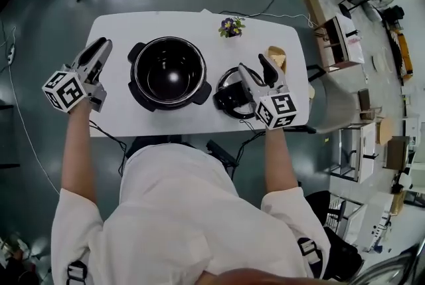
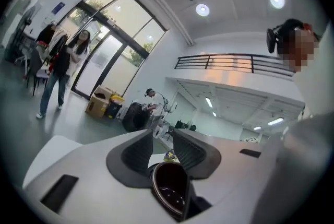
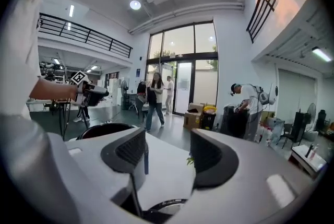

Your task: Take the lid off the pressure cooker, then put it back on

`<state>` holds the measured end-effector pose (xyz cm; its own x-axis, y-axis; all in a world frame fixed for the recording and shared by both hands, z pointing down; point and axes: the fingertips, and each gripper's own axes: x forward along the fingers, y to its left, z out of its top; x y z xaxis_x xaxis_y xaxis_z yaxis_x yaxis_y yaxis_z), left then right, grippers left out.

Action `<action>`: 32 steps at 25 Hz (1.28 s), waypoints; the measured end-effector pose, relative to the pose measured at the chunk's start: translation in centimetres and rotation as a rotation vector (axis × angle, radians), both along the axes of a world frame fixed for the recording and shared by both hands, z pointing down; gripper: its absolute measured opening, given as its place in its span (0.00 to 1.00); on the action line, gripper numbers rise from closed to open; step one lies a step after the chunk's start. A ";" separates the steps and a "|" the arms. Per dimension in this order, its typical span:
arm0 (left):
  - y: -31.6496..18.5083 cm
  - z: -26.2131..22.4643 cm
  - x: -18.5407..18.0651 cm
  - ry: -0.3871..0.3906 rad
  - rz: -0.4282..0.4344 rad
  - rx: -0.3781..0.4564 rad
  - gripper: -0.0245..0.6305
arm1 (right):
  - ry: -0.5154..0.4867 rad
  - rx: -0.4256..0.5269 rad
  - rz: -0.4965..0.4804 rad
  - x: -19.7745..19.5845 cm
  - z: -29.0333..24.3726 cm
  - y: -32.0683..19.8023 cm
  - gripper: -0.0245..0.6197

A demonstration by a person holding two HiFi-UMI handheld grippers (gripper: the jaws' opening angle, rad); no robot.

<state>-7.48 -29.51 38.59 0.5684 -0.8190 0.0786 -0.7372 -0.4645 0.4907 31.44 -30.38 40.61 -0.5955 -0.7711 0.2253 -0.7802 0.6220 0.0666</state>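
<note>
The black pressure cooker pot [image 1: 167, 72] stands open and uncovered in the middle of the white table [image 1: 119, 24]. Its lid [image 1: 229, 97] lies flat on the table to the pot's right. My right gripper [image 1: 253, 64] hovers over the lid's right side, jaws wide apart and nothing between them. In the right gripper view the lid's rim [image 3: 163, 206] shows just below the jaws [image 3: 167, 139] and the pot [image 3: 107, 129] sits at left. My left gripper [image 1: 101, 54] hangs left of the pot, open and empty. The pot's rim [image 2: 169, 191] lies below the left gripper [image 2: 163, 139].
A small pot of flowers [image 1: 231, 26] stands at the table's far edge, and a tan object [image 1: 277, 56] lies near the right edge. Cables run down from the table's near edge. Several people stand across the room, well away from the table.
</note>
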 end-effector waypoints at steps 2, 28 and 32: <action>-1.1 1.0 -1.0 0.084 -0.002 -0.060 0.21 | 0.035 -0.081 -0.010 0.6 1.7 -0.9 0.46; -3.7 16.2 3.4 0.617 0.226 -0.599 0.24 | 0.168 -0.878 0.070 10.4 21.5 1.5 0.46; -3.8 16.1 3.6 0.646 0.242 -0.582 0.17 | 0.219 -0.918 0.086 10.9 23.5 2.1 0.46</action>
